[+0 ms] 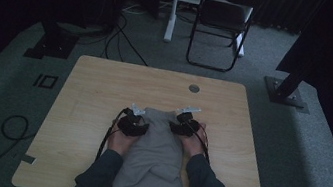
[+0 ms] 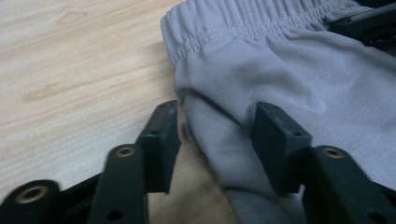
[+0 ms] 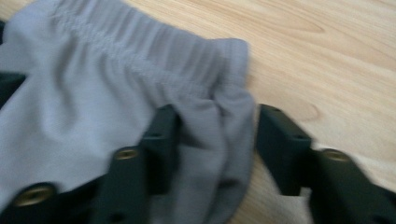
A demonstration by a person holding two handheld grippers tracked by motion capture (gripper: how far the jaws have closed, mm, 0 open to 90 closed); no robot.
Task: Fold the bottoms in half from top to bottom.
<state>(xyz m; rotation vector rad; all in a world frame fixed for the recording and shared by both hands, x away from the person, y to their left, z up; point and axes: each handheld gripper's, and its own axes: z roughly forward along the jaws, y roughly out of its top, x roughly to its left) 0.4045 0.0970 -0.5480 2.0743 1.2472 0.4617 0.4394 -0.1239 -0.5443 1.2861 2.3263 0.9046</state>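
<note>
Plainly, we had both grippers working at the waistband end of a grey garment [image 1: 156, 147] that lay on the wooden table [image 1: 89, 91], its elastic band pointing away from us toward the far edge and its lower part running back over the near edge between our sleeves. From the high view, our left gripper [image 1: 136, 117] sat at the left corner of the waistband and our right gripper [image 1: 185, 118] at the right corner, each just beside the cloth, with the cables trailing back along our forearms. Looking along the left gripper [image 2: 215, 144], we saw its two black jaws standing apart with a fold of the grey fabric [image 2: 280, 79] lying between them; the right-hand jaw lay against the cloth, while bare wood showed between the fold and the other jaw, so the jaws stood parted rather than pinched. Along the right gripper [image 3: 215, 149], the picture was somewhat blurred, yet the gathered corner of the waistband [image 3: 154, 70] sat between the jaws, touching the left one and falling short of the right one, so we counted that claw as standing apart too, with nothing clamped. We could read no brand, label or writing on the garment or on the table; a small round grommet [image 1: 194, 88] marked the table's far side, and a dark folding chair [image 1: 220, 26] stood beyond it on the carpet.
</note>
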